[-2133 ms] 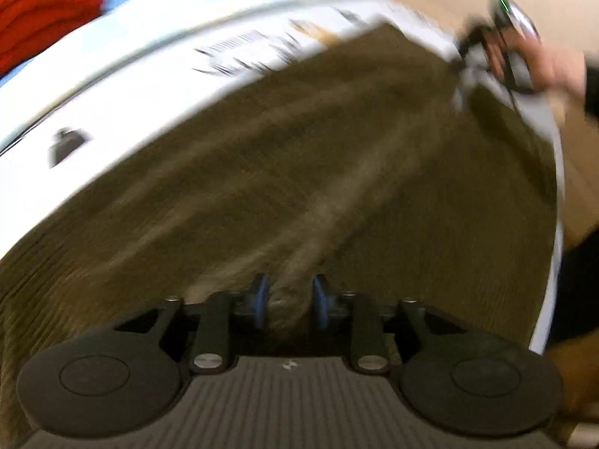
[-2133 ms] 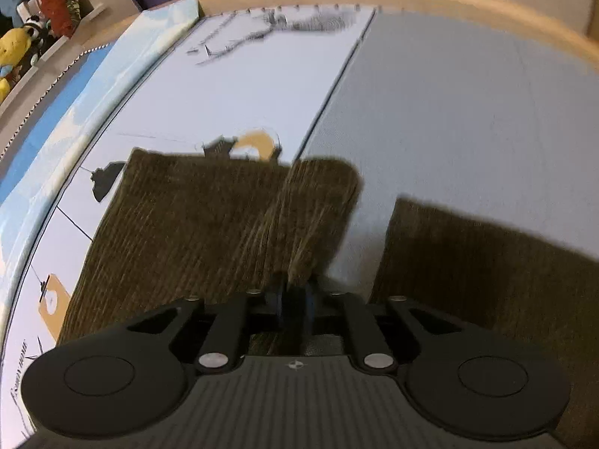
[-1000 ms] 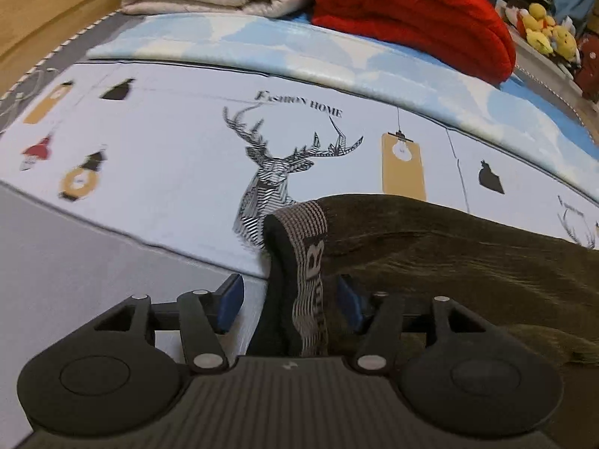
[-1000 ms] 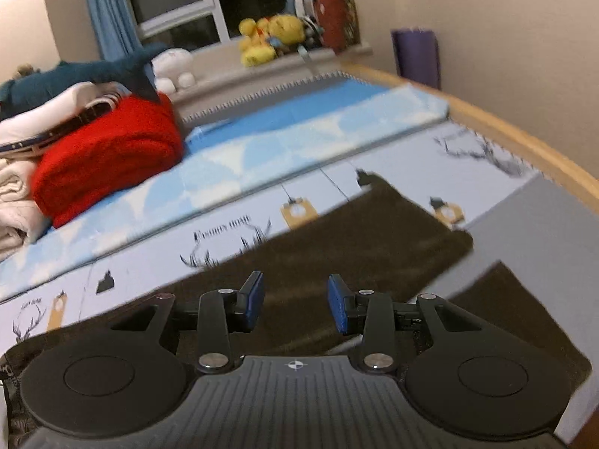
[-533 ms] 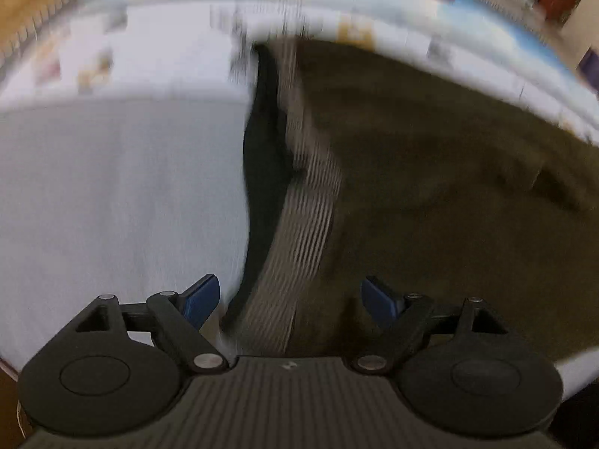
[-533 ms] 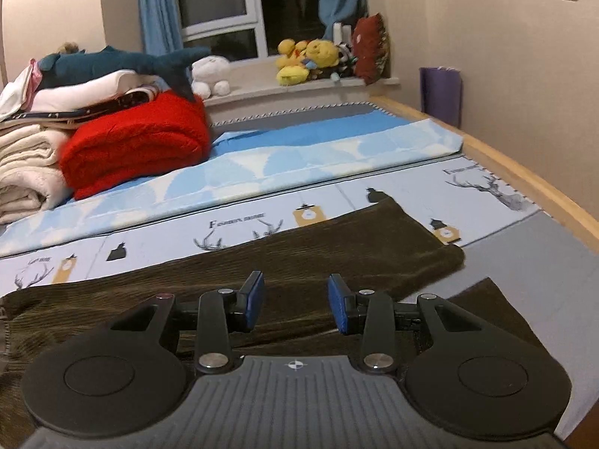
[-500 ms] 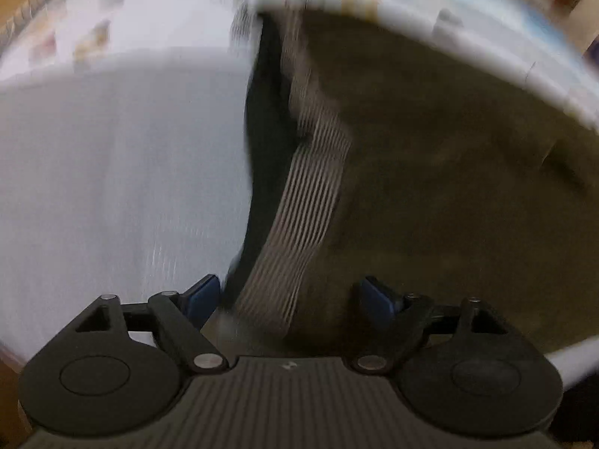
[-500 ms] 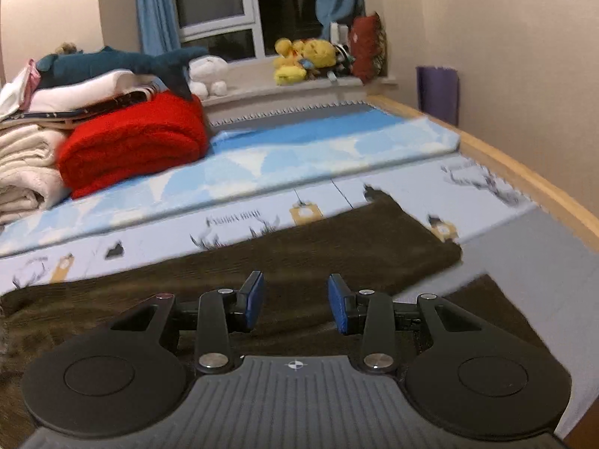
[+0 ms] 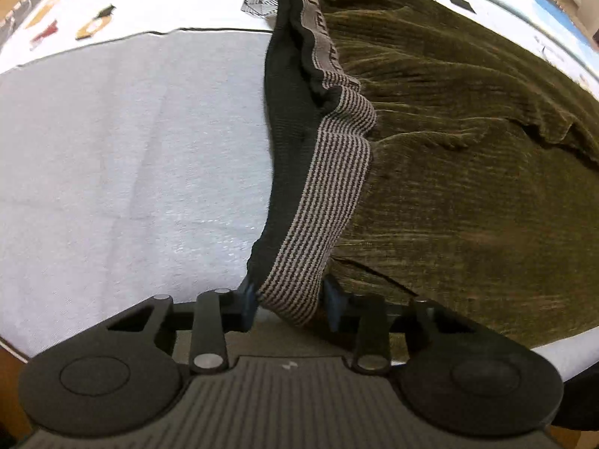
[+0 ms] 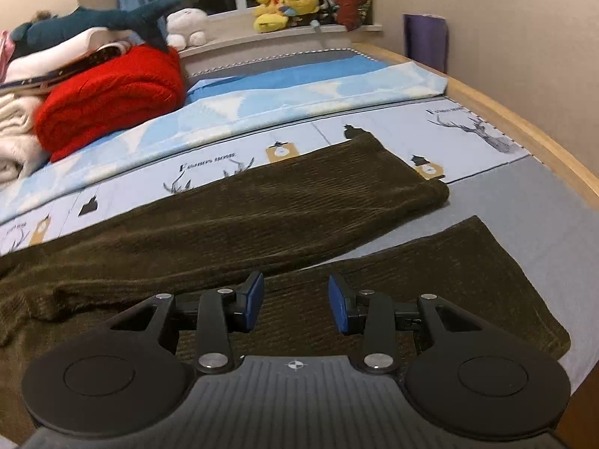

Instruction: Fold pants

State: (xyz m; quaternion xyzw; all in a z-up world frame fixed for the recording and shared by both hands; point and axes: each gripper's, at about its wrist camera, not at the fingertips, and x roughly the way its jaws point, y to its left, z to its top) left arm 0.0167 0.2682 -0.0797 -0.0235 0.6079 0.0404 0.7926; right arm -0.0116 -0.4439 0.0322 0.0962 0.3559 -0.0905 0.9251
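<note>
Dark olive corduroy pants (image 9: 468,157) lie spread on the bed, with a striped grey-and-black waistband (image 9: 325,187) running toward my left gripper (image 9: 290,301). The near end of the waistband sits between the blue pads, which stand apart on either side of it; I cannot tell if they press it. In the right wrist view both legs of the pants (image 10: 284,202) lie flat, the far leg on the printed sheet, the near leg (image 10: 449,273) on the grey sheet. My right gripper (image 10: 295,305) is open and empty just above the near leg.
A printed bedsheet (image 10: 374,127) and a grey sheet (image 9: 131,142) cover the bed. A red folded blanket (image 10: 112,93), white bedding and plush toys (image 10: 288,7) sit at the far side. A wooden bed rim (image 10: 524,131) runs along the right.
My left gripper has come in lower and closer over the waistband's near end, and its jaws have narrowed around it. My right gripper stays open and has barely moved.
</note>
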